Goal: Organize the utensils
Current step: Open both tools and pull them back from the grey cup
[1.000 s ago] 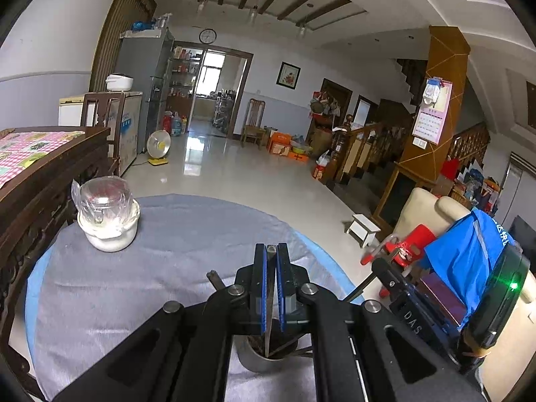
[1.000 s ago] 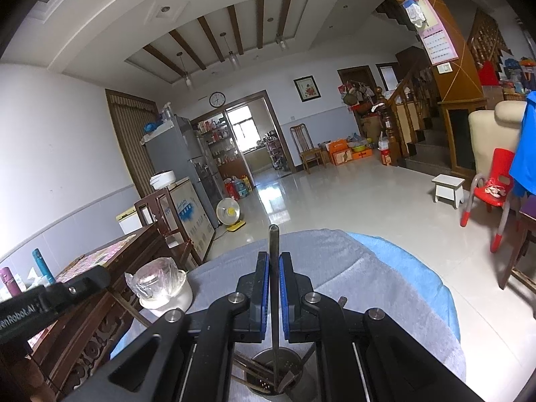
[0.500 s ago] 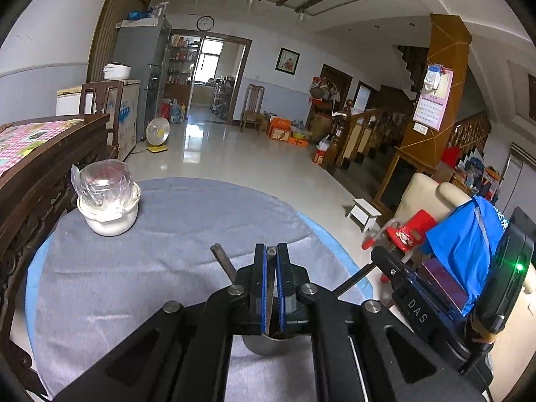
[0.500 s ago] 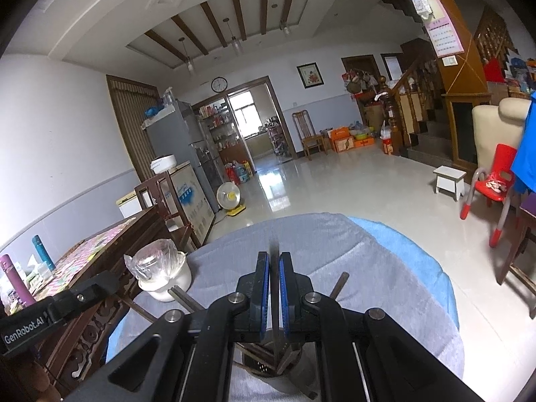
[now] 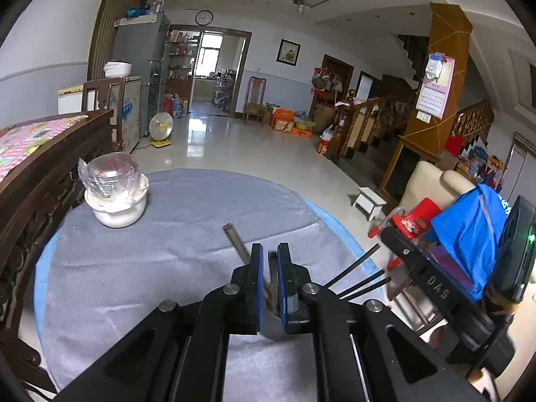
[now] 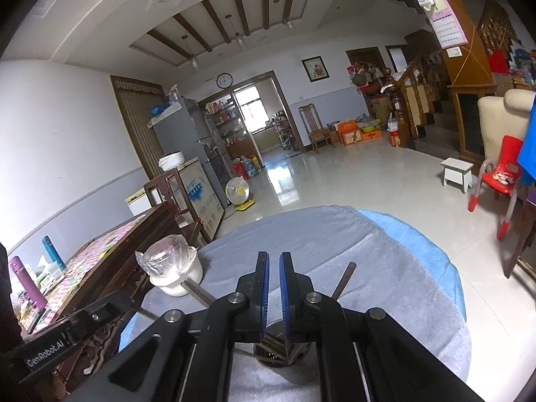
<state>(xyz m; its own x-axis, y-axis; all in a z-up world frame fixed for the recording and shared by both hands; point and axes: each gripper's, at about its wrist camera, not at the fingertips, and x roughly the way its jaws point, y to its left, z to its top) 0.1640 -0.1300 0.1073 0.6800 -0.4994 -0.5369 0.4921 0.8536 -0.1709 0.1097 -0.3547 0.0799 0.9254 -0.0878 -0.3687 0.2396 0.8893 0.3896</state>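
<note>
**Both jaws parted above the utensil cup**

The metal cup stood on the grey cloth near the desk's closest edge, right under both of your tools. Utensil handles fanned out of it: one flat metal handle leaned up and left in the left wrist view, a brown handle tilted right in the right wrist view, and thin dark chopsticks angled toward the desk's right rim.

You held the left gripper pointing forward and slightly down over the cup, its blue-padded jaws parted by a narrow gap. A utensil stem showed in that gap; whether the pads pressed on it I could not tell. Your right gripper sat in the same attitude over the cup, its jaws also a narrow gap apart and holding nothing, with only cloth visible between them.

A white bowl topped by a plastic-wrapped glass dish stood well apart, at the far left of the desk beside the dark carved wooden furniture. Between the bowl and the cup the cloth lay bare. The round desk's blue edge curved away on the right, with tiled floor beyond it.
</note>
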